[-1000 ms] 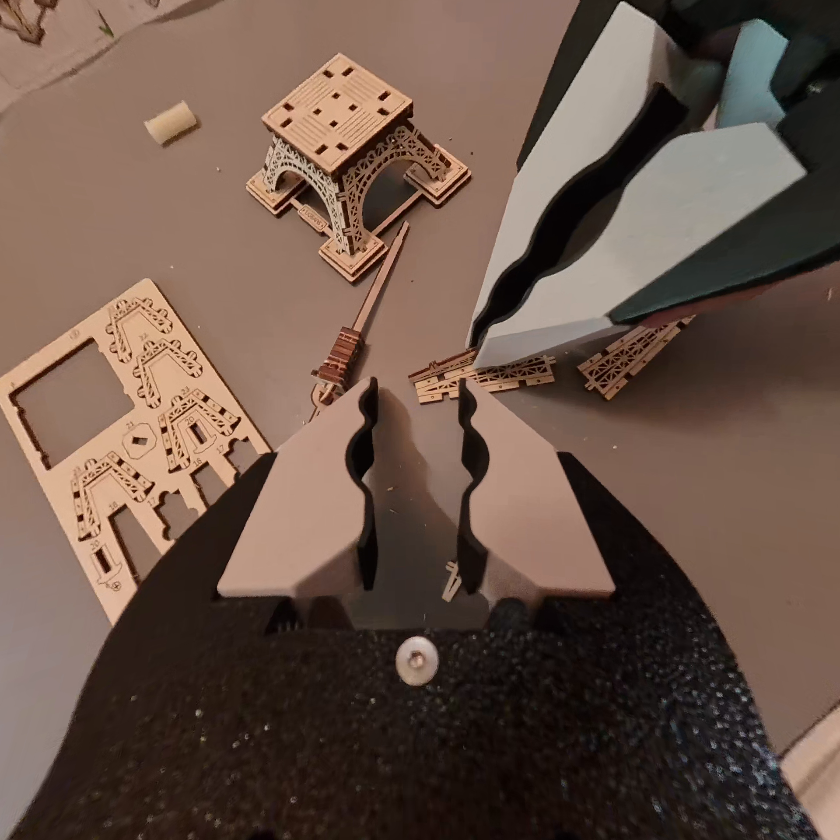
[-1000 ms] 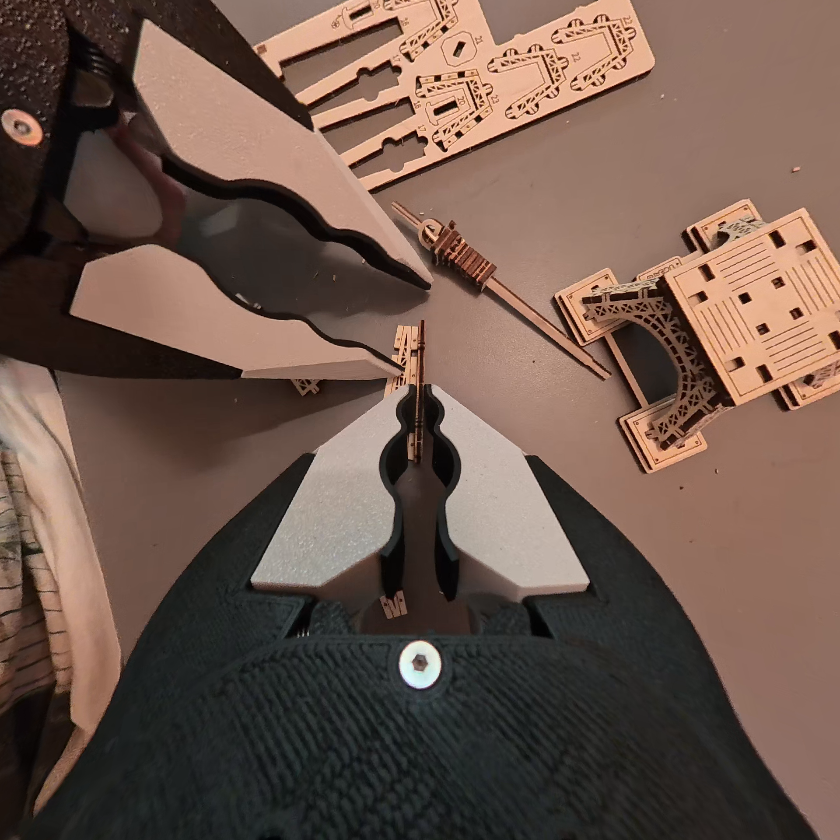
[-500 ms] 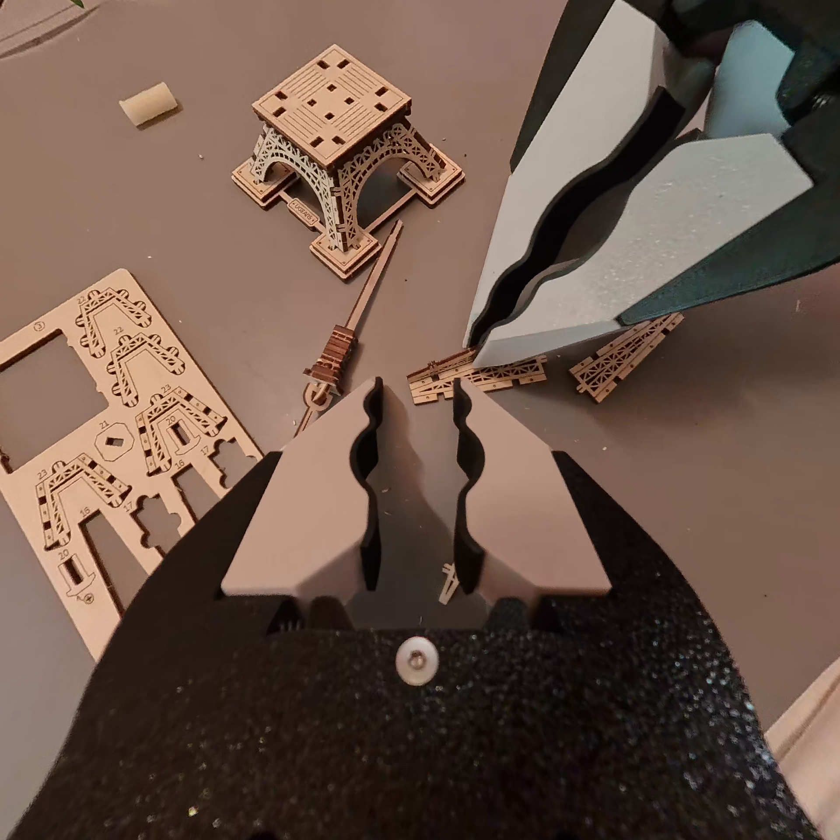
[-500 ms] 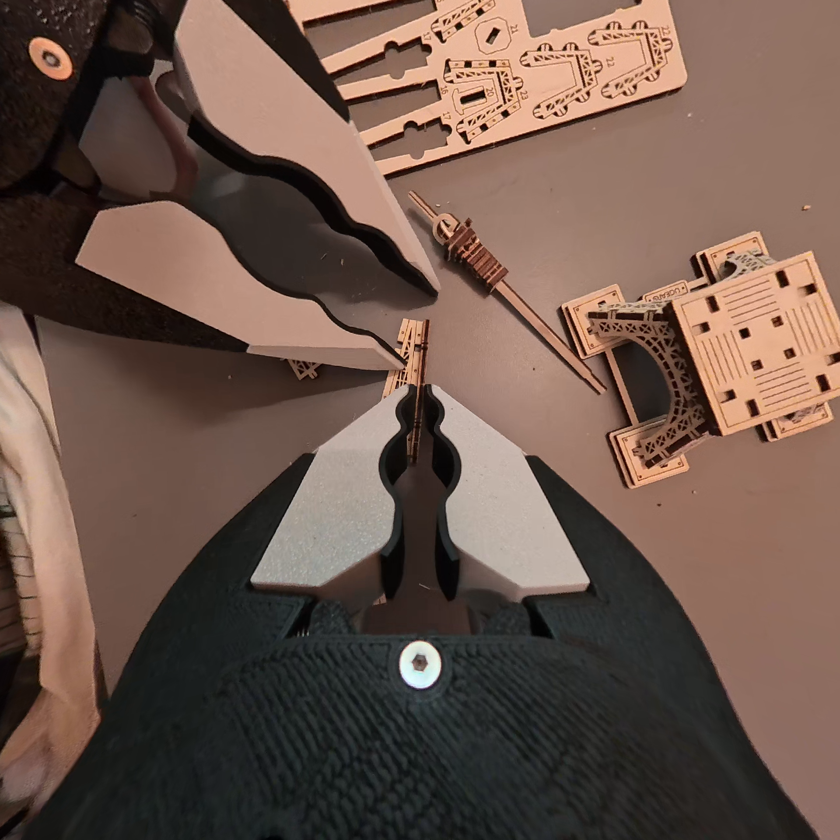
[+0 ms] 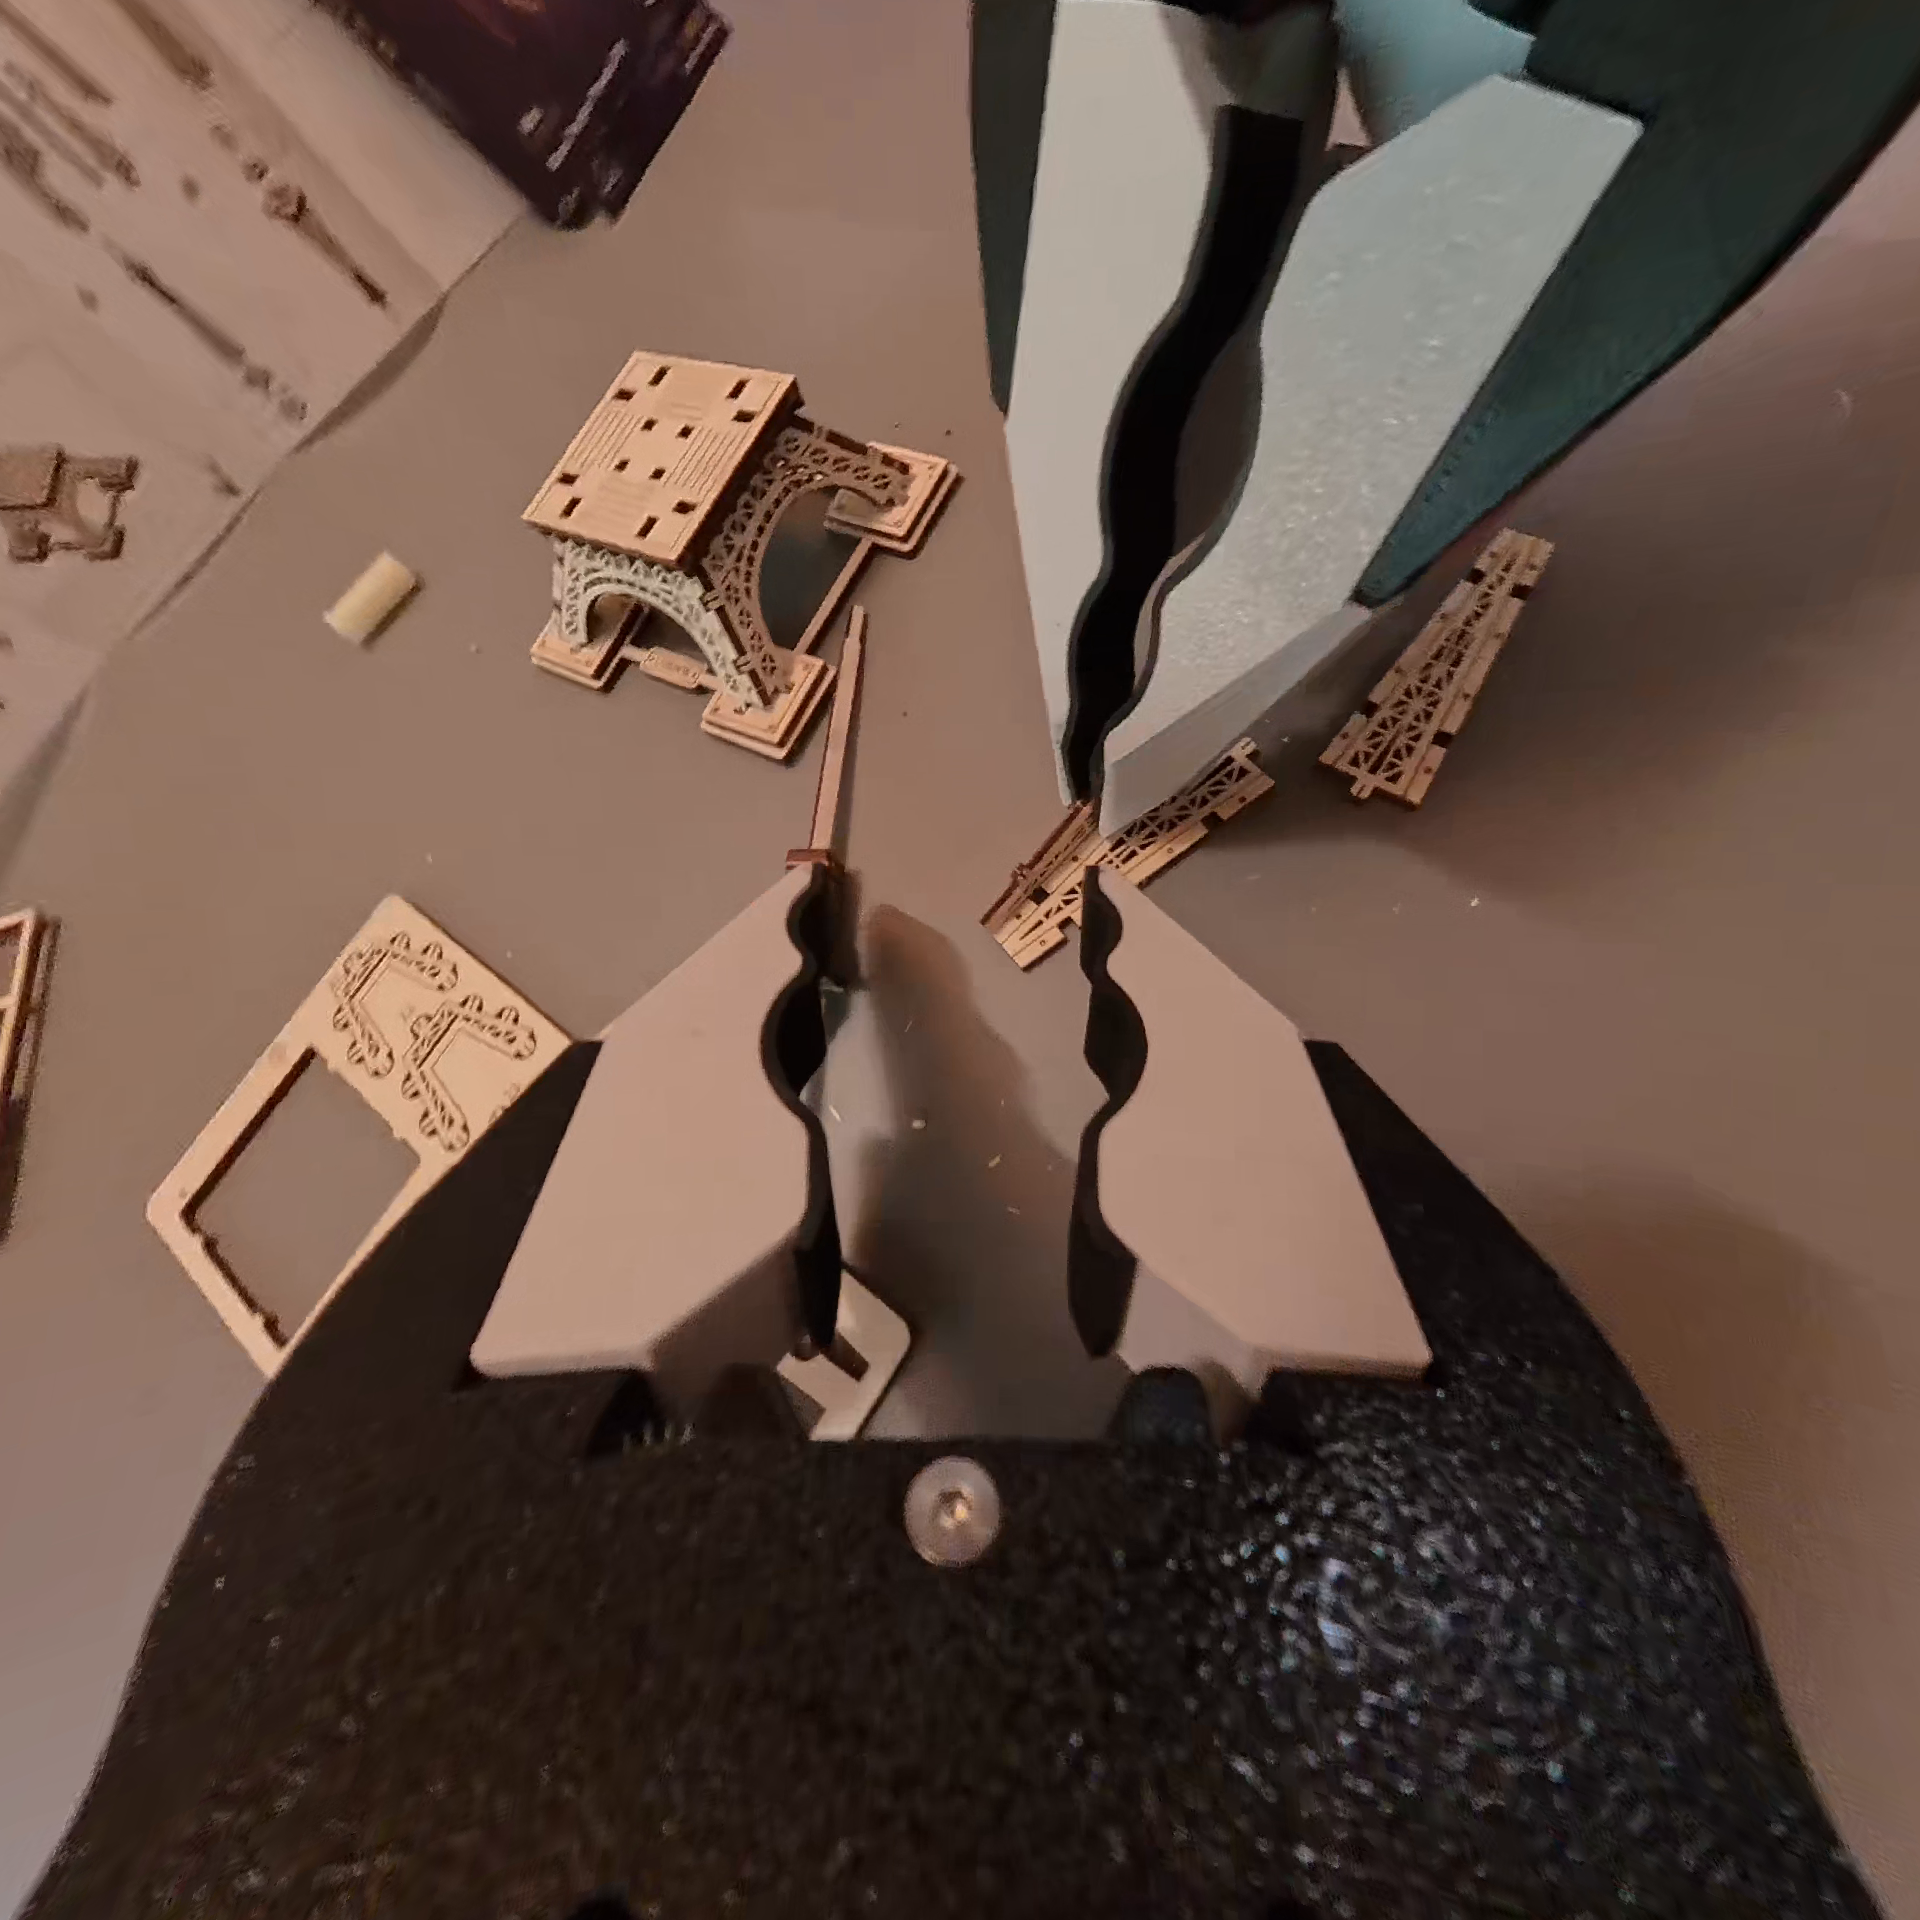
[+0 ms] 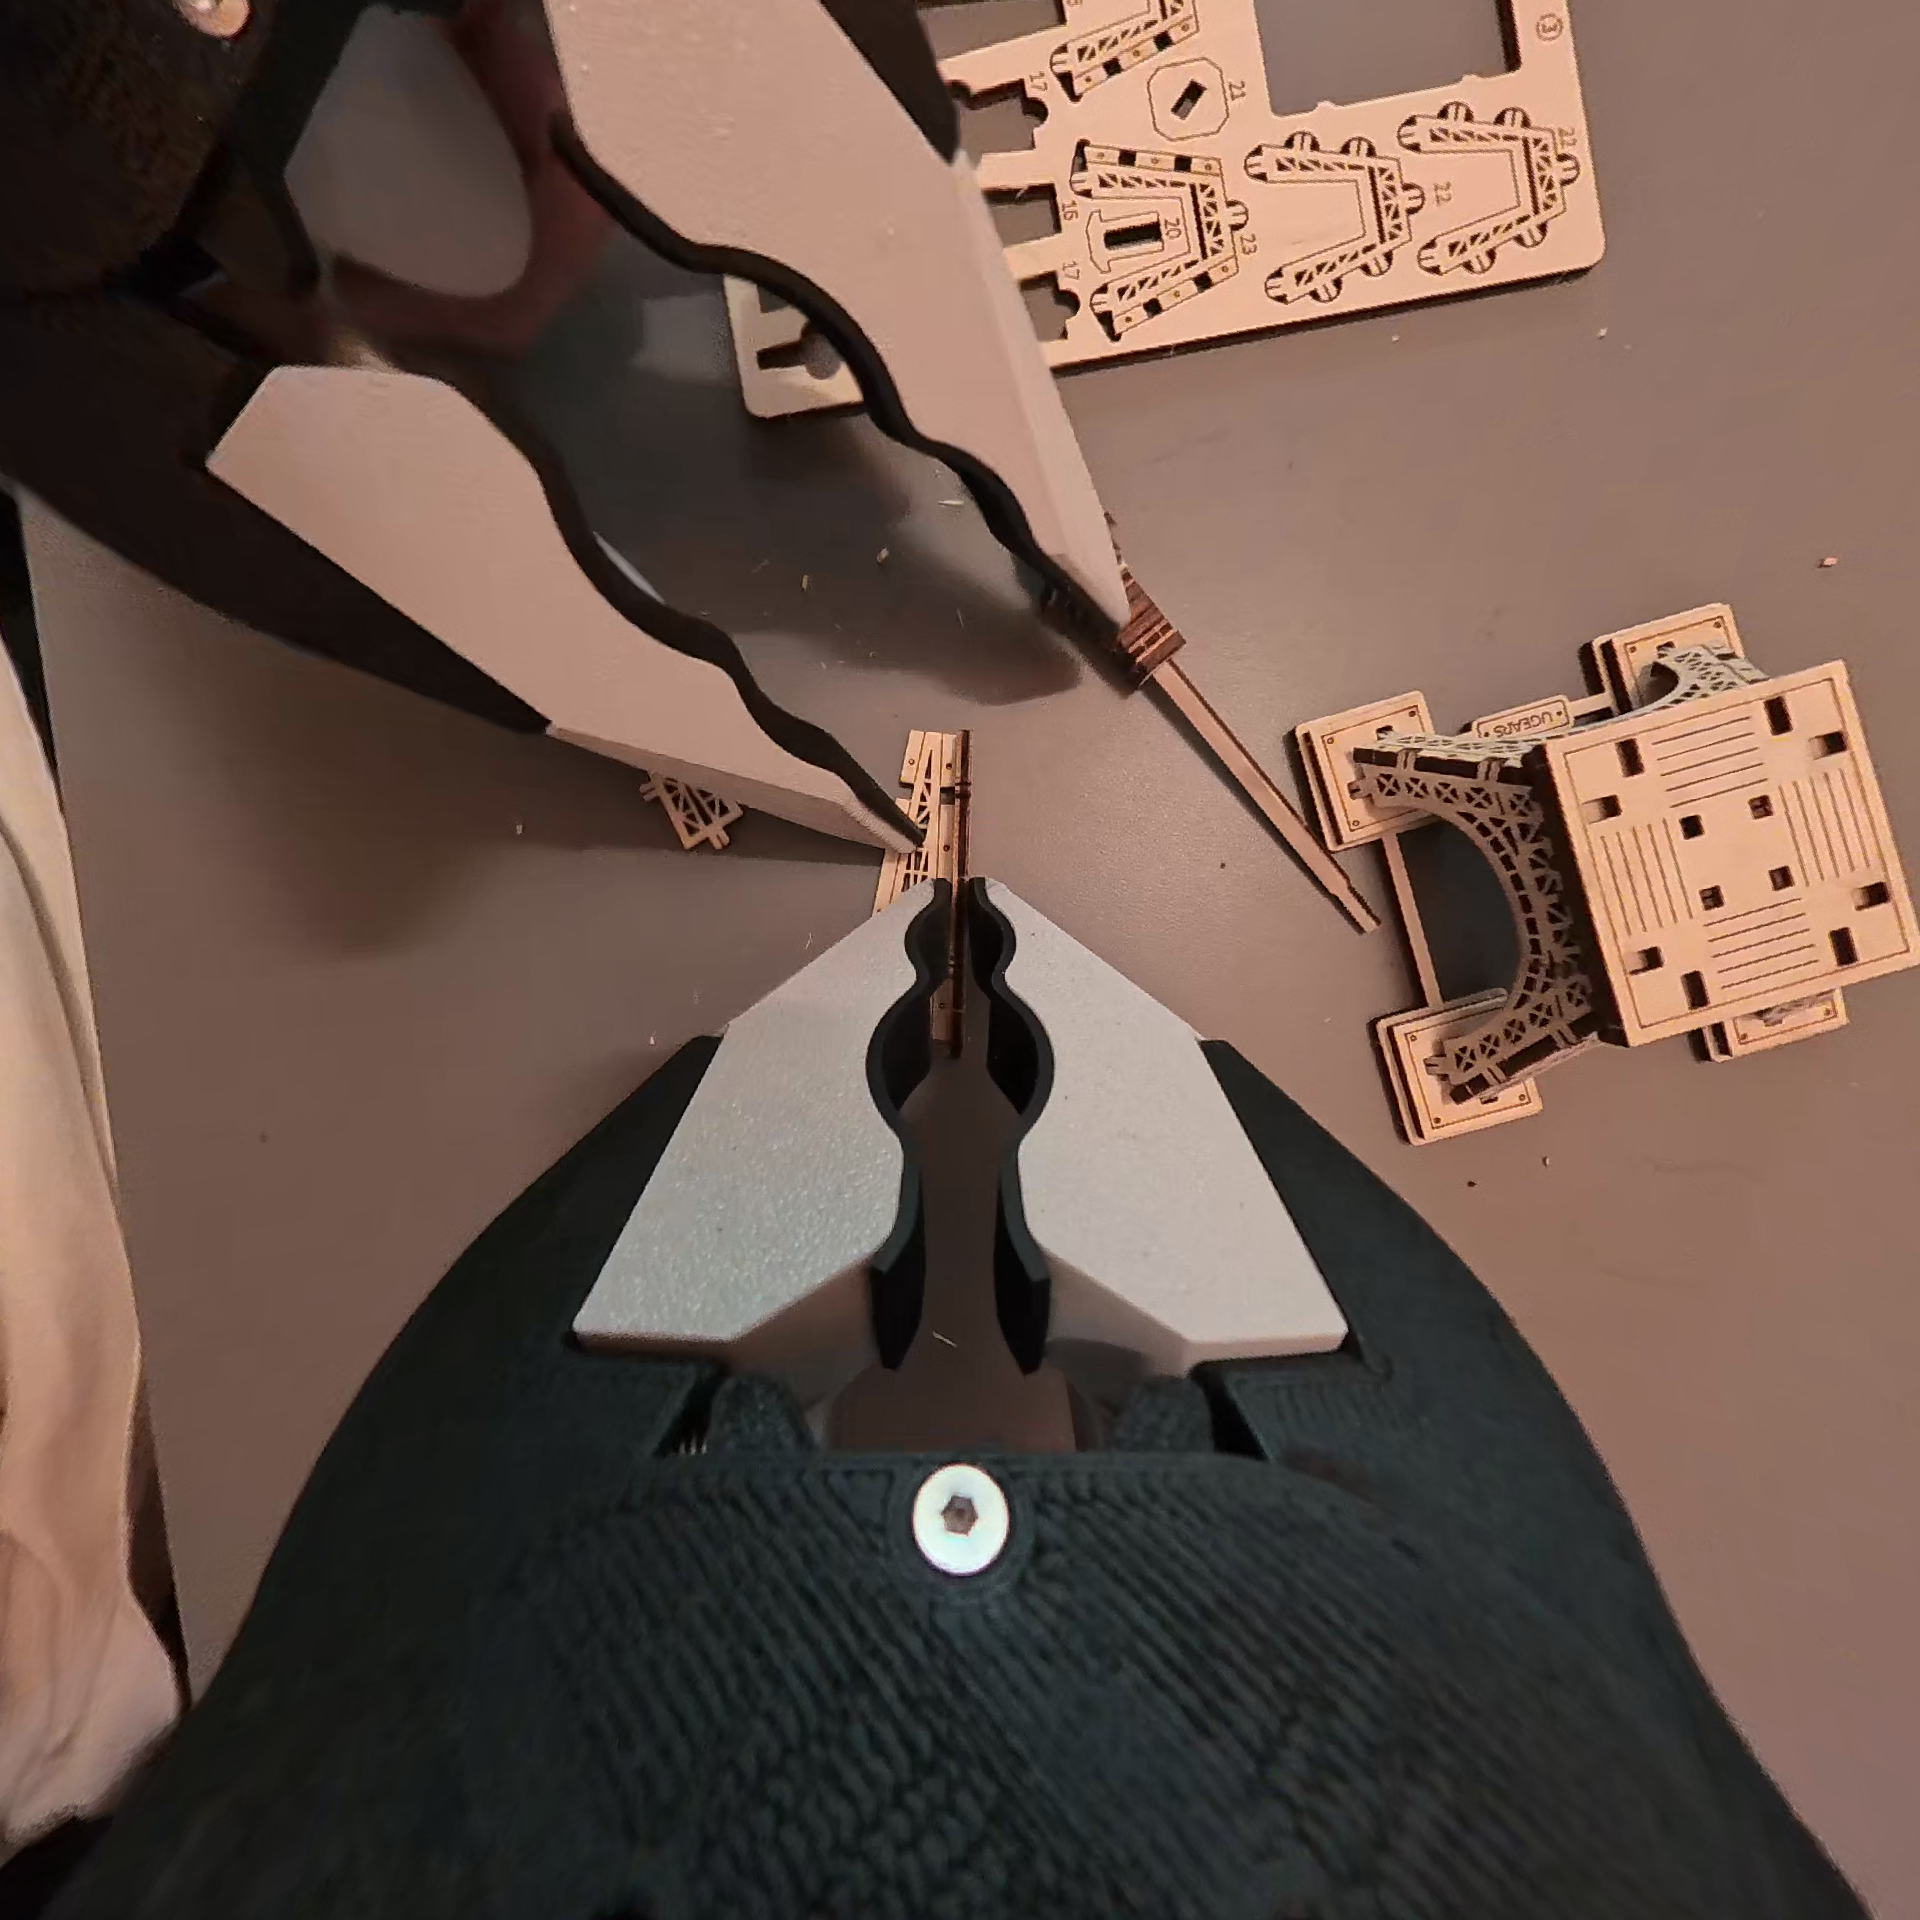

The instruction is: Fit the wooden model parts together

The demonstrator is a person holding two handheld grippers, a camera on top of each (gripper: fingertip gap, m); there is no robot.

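Observation:
My right gripper (image 6: 961,888) is shut on a thin wooden lattice panel (image 6: 964,821), held on edge just above the grey table. A second lattice panel (image 6: 920,831) lies flat beside it. My left gripper (image 5: 951,894) is open and empty, low over the table. Its left finger (image 5: 707,1091) covers the thick end of the wooden spire piece (image 5: 840,727). Its right fingertip is close to the lattice panels (image 5: 1195,805) under the right gripper (image 5: 1091,769). The assembled tower base (image 5: 717,540) stands farther back; it also shows in the right wrist view (image 6: 1662,862).
A third lattice panel (image 5: 1439,665) lies to the right. A cut-out parts sheet (image 5: 343,1091) lies at the left and also shows in the right wrist view (image 6: 1299,208). A small pale cylinder (image 5: 369,608), an instruction sheet (image 5: 156,260) and a dark box (image 5: 582,94) are at the back left. Left and right tips are no more than a few centimetres apart. The wooden spire piece (image 5: 840,727) lies around 5 cm away from my left fingertips. It turns up in the right wrist view (image 6: 1273,802) as well.
My left gripper has opened wider and shifted so that its left finger now lies over the spire piece. My right gripper stays shut on the lattice panel.

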